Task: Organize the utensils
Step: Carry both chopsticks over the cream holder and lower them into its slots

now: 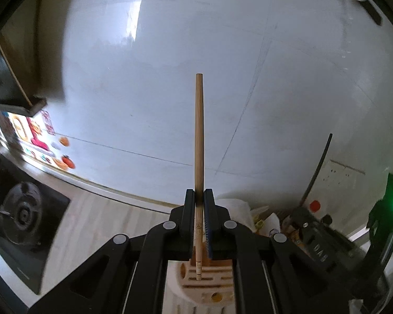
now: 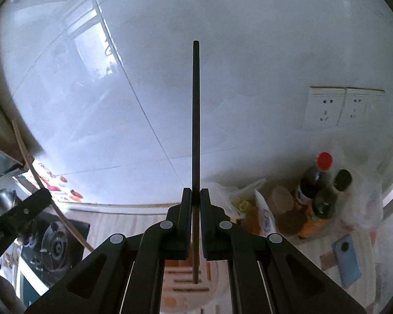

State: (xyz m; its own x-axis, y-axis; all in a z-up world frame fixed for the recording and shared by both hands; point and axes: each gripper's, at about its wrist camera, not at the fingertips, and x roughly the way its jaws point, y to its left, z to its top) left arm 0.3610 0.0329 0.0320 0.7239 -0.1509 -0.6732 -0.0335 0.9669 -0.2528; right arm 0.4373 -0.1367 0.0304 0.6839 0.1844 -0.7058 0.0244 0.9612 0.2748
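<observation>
My left gripper (image 1: 199,196) is shut on a light wooden chopstick (image 1: 199,136) that stands upright between its pads, its lower end just above a slotted wooden lid (image 1: 217,280) of a white utensil holder (image 1: 174,282). My right gripper (image 2: 195,195) is shut on a dark chopstick (image 2: 196,120), also upright, whose lower end hangs over the same slotted lid (image 2: 180,282). In the right wrist view the left gripper (image 2: 43,193) appears at the far left with its wooden chopstick (image 2: 39,180). The dark chopstick (image 1: 318,167) shows at the right of the left wrist view.
A white tiled wall fills both views. A gas stove (image 2: 55,246) and kettle (image 2: 2,201) lie left on the wooden counter. Sauce bottles (image 2: 314,183), a jar (image 2: 283,198), plastic bags (image 2: 361,204) and a blue phone (image 2: 347,259) crowd the right. Wall sockets (image 2: 340,110) sit above them.
</observation>
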